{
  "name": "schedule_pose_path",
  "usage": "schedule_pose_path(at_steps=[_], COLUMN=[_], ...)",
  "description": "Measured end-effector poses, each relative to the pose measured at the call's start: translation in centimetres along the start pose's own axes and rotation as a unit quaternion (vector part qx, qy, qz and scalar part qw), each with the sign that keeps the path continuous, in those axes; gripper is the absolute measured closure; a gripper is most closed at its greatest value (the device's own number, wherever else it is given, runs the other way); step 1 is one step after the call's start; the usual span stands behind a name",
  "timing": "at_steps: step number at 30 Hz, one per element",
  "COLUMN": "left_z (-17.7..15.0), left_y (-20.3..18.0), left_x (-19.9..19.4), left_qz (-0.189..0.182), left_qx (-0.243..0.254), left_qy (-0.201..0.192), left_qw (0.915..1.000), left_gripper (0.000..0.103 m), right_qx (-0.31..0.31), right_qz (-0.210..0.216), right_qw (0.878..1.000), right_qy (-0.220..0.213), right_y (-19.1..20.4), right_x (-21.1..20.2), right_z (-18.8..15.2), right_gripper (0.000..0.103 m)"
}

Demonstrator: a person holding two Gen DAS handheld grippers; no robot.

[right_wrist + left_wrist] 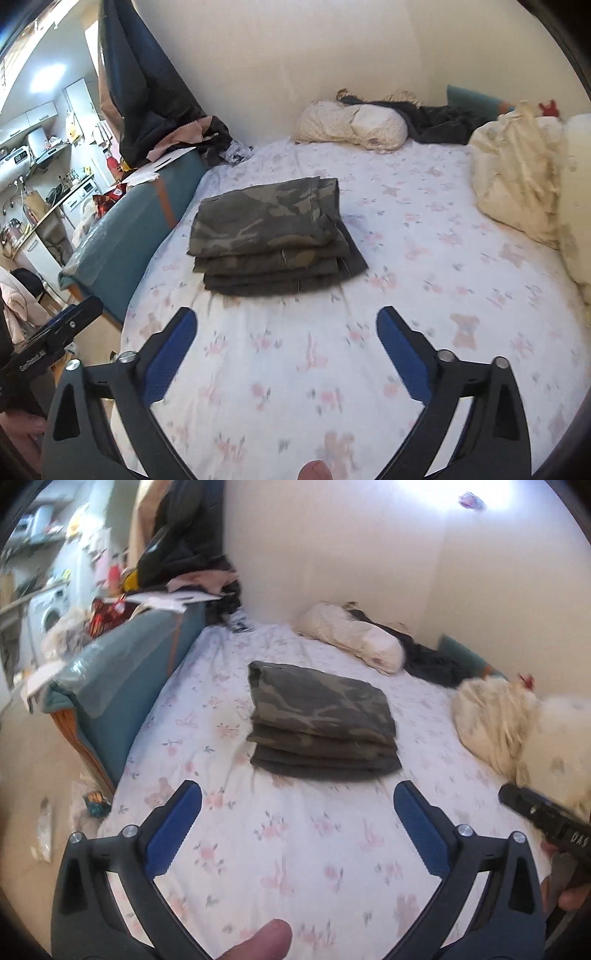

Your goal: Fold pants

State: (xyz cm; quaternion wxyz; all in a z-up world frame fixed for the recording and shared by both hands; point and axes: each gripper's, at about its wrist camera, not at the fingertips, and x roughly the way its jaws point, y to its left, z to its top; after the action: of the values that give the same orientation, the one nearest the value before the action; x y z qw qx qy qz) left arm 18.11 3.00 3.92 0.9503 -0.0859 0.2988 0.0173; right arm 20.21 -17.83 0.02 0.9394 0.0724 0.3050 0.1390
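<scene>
Bed [325,849]: floral sheet, pillows along far wall.
Pants [321,723]: folded stack, mid-bed.
Left hand-held gripper [297,801]: jaws apart, empty, short of pants.
Right hand-held gripper [286,325]: jaws apart, empty.

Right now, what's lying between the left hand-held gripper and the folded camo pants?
Only bare floral bedsheet lies between the open left hand-held gripper and the folded camo pants; the left wrist view shows it.

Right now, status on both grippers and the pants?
Left gripper open, right gripper open, both empty above the bed sheet. Camo pants folded in a layered stack, mid-bed. Nothing between grippers and stack.
</scene>
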Motion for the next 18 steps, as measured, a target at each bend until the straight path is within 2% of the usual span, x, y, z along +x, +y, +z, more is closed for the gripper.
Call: schedule_pose_path(at_steps=[1, 8, 12, 15, 18], left_z=[-0.4, -3.7, -5.4, -7.1, -9.0], left_y=[-0.2, -1.4, -1.2, -0.9, -0.9], left_x=[-1.2, -10.8, -14.7, -17.0, -17.9], left_qz=[0.006, -0.016, -0.024, -0.031, -0.027], left_qx=[0.008, 0.04, 0.034, 0.028, 0.029], left_qy=[-0.004, -0.036, -0.046, -0.044, -0.023], left_qw=[0.9999, 0.9984, 0.9981, 0.9982, 0.9989], left_gripper=[0.0, 0.0, 0.0, 0.0, 0.0], right_qx=[-0.002, -0.011, -0.004, -0.001, -0.008], right_qz=[-0.003, -0.014, -0.013, -0.011, -0.014], right_qw=[1.0, 0.999, 0.998, 0.998, 0.998], right_qy=[-0.007, -0.045, -0.057, -0.06, -0.065], right_y=[0.4, 3.1, 4.3, 4.8, 5.4], right_x=[-1.4, -11.0, -14.8, -16.9, -18.6], right_z=[-0.7, -5.3, -7.6, -9.5, -11.4], right_gripper=[0.0, 0.0, 0.0, 0.0, 0.0])
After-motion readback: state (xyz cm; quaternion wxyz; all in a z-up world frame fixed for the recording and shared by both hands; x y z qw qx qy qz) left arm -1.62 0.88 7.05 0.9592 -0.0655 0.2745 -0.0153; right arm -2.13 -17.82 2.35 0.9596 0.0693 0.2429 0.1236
